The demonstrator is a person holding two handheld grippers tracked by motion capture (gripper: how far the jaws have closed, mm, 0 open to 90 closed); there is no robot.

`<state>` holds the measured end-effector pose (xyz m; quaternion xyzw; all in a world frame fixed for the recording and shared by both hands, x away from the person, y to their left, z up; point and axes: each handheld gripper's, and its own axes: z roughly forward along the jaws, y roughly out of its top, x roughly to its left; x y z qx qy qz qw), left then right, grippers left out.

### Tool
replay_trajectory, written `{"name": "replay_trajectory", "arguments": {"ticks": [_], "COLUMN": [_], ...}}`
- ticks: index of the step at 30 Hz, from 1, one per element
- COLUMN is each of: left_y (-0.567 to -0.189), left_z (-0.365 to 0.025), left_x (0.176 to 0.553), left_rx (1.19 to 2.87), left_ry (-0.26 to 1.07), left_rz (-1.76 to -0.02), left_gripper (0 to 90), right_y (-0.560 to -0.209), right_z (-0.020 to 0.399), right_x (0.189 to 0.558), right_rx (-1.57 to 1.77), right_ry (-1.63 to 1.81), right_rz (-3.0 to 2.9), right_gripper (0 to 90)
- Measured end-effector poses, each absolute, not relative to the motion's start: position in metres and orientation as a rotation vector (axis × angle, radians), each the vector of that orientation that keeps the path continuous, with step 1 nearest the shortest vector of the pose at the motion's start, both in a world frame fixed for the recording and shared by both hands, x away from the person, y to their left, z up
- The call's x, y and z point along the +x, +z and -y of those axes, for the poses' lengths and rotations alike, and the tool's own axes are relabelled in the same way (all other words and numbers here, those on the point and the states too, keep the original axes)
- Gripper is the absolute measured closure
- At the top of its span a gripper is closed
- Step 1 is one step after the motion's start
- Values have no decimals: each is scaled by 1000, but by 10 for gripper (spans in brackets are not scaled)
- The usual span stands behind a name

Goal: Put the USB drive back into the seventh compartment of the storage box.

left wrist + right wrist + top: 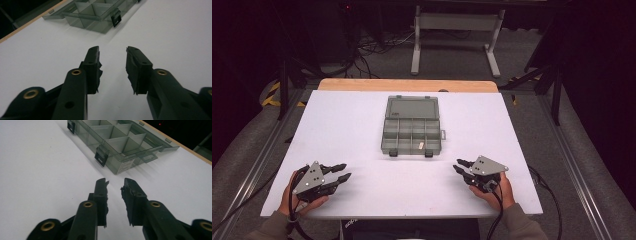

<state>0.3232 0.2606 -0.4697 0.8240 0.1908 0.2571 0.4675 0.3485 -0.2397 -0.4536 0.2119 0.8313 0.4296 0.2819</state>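
A lab: dark curtains, floor cables (372, 47), white table (362, 130).

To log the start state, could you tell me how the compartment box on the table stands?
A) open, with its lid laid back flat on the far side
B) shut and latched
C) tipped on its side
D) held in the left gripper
A: the compartment box shows bare dividers, its lid lying flat behind it on the table, both grippers apart from it.

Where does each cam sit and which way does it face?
High view: above the person's side, looking forward and down at the table and open box; both hands and the left hand-held gripper and right hand-held gripper show.
Left gripper view: along its open jaws toward the box.
Right gripper view: along its open jaws toward the box.
All share the box.
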Motion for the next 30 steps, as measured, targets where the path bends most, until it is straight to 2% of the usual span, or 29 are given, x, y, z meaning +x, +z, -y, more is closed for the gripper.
{"name": "replay_trajectory", "arguments": {"ticks": [5, 6, 10, 30], "left_y": [-469, -468, -468, -467], "left_z": [-260, -261, -260, -256], "left_x": [323, 324, 325, 329], "left_rx": [2029, 2028, 2039, 2073], "left_ry": [628, 622, 614, 644], "left_rz": [-460, -462, -462, -475], "left_gripper": [805, 826, 898, 900], "right_y": [-453, -453, -453, -452], "right_z": [239, 238, 237, 240], "right_x": [348, 348, 347, 350], "right_rx": [547, 539, 523, 543], "right_ry": [1150, 1149, 1141, 1149], "right_rz": [-2249, -2258, -2275, -2268], "right_gripper": [840, 889, 900, 900]}}
